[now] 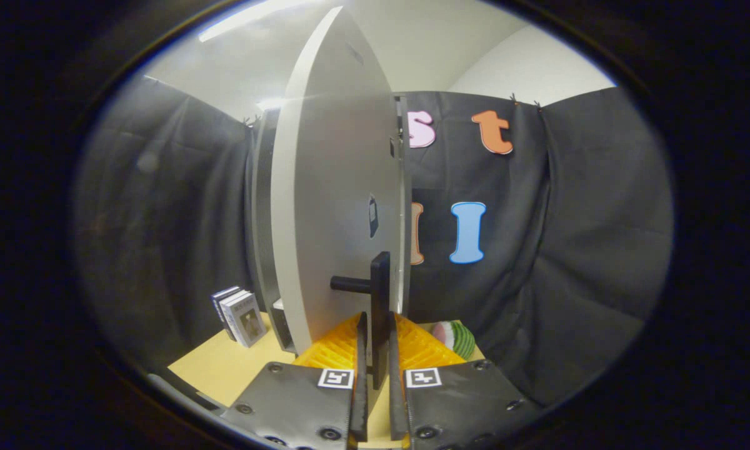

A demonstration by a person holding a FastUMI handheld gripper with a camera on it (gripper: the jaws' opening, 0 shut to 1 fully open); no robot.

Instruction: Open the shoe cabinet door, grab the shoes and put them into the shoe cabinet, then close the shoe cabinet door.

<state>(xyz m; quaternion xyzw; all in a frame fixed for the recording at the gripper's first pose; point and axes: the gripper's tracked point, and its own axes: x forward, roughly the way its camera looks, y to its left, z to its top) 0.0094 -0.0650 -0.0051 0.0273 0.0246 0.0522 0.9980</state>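
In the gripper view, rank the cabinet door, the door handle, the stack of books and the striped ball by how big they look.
1. Cabinet door, by far the largest.
2. Door handle, held between the fingers of the hand-held gripper; its closeness to the camera enlarges it.
3 and 4. Stack of books and striped ball look alike; no ranking.

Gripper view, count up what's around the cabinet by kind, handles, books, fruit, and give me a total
Cabinet door: 1, swung partly open
Door handle: 1, between the gripper fingers, which look shut on it
Books: 2 or 3, standing left of the cabinet
Watermelon slice: 1
Total: 5 or 6
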